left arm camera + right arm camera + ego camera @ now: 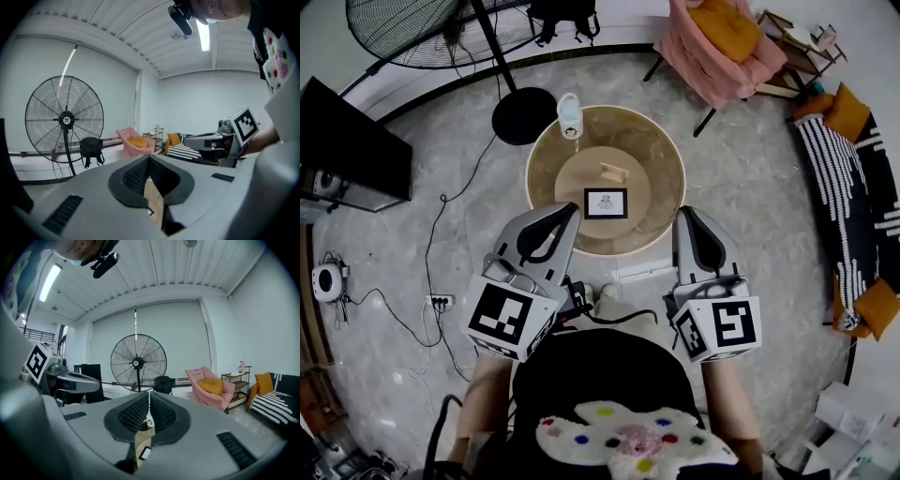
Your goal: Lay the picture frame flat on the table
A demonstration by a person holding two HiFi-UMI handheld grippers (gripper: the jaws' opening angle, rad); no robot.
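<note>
A white pad (623,436) with coloured dots lies on the person's lap. Just ahead, both claws are held side by side, short of the table. The left gripper (149,164) is closed, its pads pressed together with nothing between them. The right gripper (149,401) is closed too, and empty. Beyond their tips stands a round table (661,150). The frame (606,203) is on its near half, between the two grippers' lines and clear of both, and it appears to lie flat, picture side up. A small wood block (615,172) sits just behind it, and a white jug (570,115) stands at the table's far edge. Farther off are a fan (441,28) and a pink chair (722,47).
</note>
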